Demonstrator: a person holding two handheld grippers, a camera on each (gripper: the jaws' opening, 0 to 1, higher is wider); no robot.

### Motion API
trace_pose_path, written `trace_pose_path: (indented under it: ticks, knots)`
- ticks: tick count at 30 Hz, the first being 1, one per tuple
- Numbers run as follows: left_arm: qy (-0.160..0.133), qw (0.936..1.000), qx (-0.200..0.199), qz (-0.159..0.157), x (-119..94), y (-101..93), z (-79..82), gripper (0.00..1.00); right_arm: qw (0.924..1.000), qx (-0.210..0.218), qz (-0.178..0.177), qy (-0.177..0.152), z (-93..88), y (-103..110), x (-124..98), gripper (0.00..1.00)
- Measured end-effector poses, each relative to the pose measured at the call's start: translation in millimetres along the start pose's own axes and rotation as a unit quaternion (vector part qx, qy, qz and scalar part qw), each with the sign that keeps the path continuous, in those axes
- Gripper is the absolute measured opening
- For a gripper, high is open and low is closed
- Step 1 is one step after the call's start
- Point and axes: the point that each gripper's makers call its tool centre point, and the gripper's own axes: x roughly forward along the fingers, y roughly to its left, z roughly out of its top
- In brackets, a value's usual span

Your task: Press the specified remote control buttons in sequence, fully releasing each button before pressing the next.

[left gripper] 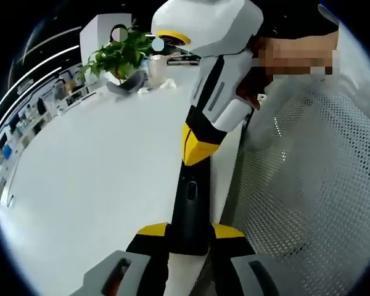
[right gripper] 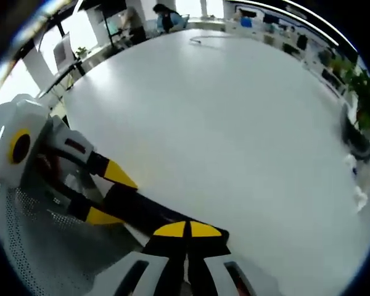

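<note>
I read this as the middle of a press, one button in the sequence, with contact apparently made. On my left, the left gripper [left gripper: 189, 232] is clamped on the near end of the remote control [left gripper: 190, 198], one yellow-tipped jaw on each long side, so the dark, slim body runs forward out of its grasp. From the right gripper view the same hold shows from the far side: the left gripper [right gripper: 110, 195] comes in from the left with the remote control [right gripper: 145, 211] pinched between its jaws. The remote sits at the edge of the white table [left gripper: 98, 172], with a white mesh surface [left gripper: 308, 185] just beside it on the right. The right gripper [right gripper: 186, 229] has its jaws shut together on nothing, used as a single blunt tip. In the left gripper view the right gripper [left gripper: 198, 145] angles steeply down from above, its yellow tip on the remote's far end. I cannot tell which button lies under it, nor whether it is fully depressed. My next move, as I judge it, is to lift the right tip clear for a full release, then line up on the next button while the left hand holds the remote level and in sight.
</note>
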Motion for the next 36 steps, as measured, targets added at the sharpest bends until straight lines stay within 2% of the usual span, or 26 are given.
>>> trace_pose_path:
  ticks: [3,8,12,18,21,28,29,32,33,35,36]
  knots:
    - [-0.002,1.0,-0.003,0.0,0.3,0.5,-0.5,0.24,0.9998,0.013,0.014,0.005,0.4,-0.7,-0.3,0.0]
    - [-0.002,1.0,-0.006,0.002,0.4,0.6,-0.1,0.25,0.9994,0.009,0.03,0.015,0.6,-0.5,0.5,0.0]
    - [-0.004,1.0,-0.005,0.002,0.8,0.3,1.3,0.25,0.9991,0.009,0.042,0.007,-0.5,-0.4,-0.3,0.0]
    - [-0.007,1.0,-0.006,0.002,2.0,-0.4,2.9,0.25,0.9952,0.05,0.084,0.01,0.6,-1.3,0.2,0.0]
    - [-0.006,1.0,-0.006,0.003,1.8,-0.3,2.2,0.25,0.995,0.041,0.091,0.007,0.0,-0.3,-0.6,0.0]
    - [-0.004,1.0,-0.004,0.003,1.6,-0.7,2.1,0.25,0.9949,0.036,0.092,-0.018,-1.0,0.3,-2.1,0.0]
    - [-0.004,1.0,-0.004,0.003,1.7,-0.6,2.1,0.25,0.9941,0.041,0.096,-0.031,-0.5,0.4,-2.2,0.0]
    - [-0.004,1.0,-0.003,0.003,1.6,-0.4,2.0,0.25,0.9878,0.031,0.116,-0.099,1.1,1.2,-4.3,0.0]
    - [-0.005,1.0,-0.003,0.003,1.6,-0.3,1.9,0.25,0.9873,0.033,0.12,-0.099,0.6,1.0,-4.8,0.0]
    - [-0.005,1.0,-0.003,0.002,1.4,-0.2,2.0,0.25,0.9882,0.064,0.122,-0.068,0.0,1.0,-4.0,0.0]
    - [-0.006,1.0,-0.003,0.002,1.1,-0.3,2.3,0.25,0.9884,0.057,0.124,-0.068,3.0,-0.2,-3.3,0.0]
